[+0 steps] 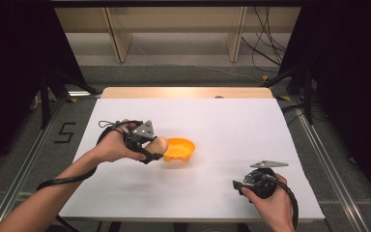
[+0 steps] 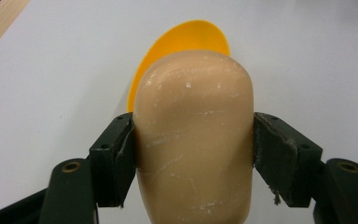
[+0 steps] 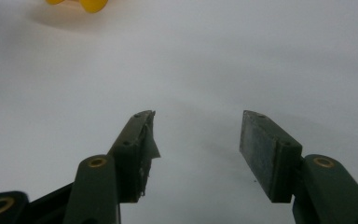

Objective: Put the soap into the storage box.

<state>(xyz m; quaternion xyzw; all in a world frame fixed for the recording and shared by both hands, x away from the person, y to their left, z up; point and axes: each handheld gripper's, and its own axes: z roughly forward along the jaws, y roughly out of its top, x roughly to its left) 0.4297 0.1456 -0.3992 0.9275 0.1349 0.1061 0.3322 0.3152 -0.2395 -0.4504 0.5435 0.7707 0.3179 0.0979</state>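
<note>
White paper covers the worktop point(image 1: 212, 193), with a strip of bare wood along its far edge and a dim room with wooden frames and loose cables beyond.

Left hand-held gripper point(image 2: 193, 140) is clenched on a beige, rounded piece, smooth and loaf-shaped, most likely a toy bread roll point(image 2: 193, 135). Both black pads press its sides, about halfway along its length. Its matte surface carries fine pale scratches and a few small white specks, and its domed end points away from the jaws. In the high view this hand-held gripper point(image 1: 157, 147) sits left of centre on the worktop, held in the person's left hand point(image 1: 113, 147), with the roll's tip just at the rim of an orange bowl point(image 1: 179, 149). From the left gripper view the bowl point(image 2: 186, 42) shows as a bright orange curve directly behind the roll; whether the two touch cannot be told.

Right hand-held gripper point(image 3: 196, 140) is released, its jaws standing wide apart with only white paper between them. It rests low at the near right of the worktop in the person's right hand point(image 1: 270, 203), well apart from the bowl, whose yellow-orange underside point(image 3: 79, 4) peeks in at the top left of the right gripper view.
</note>
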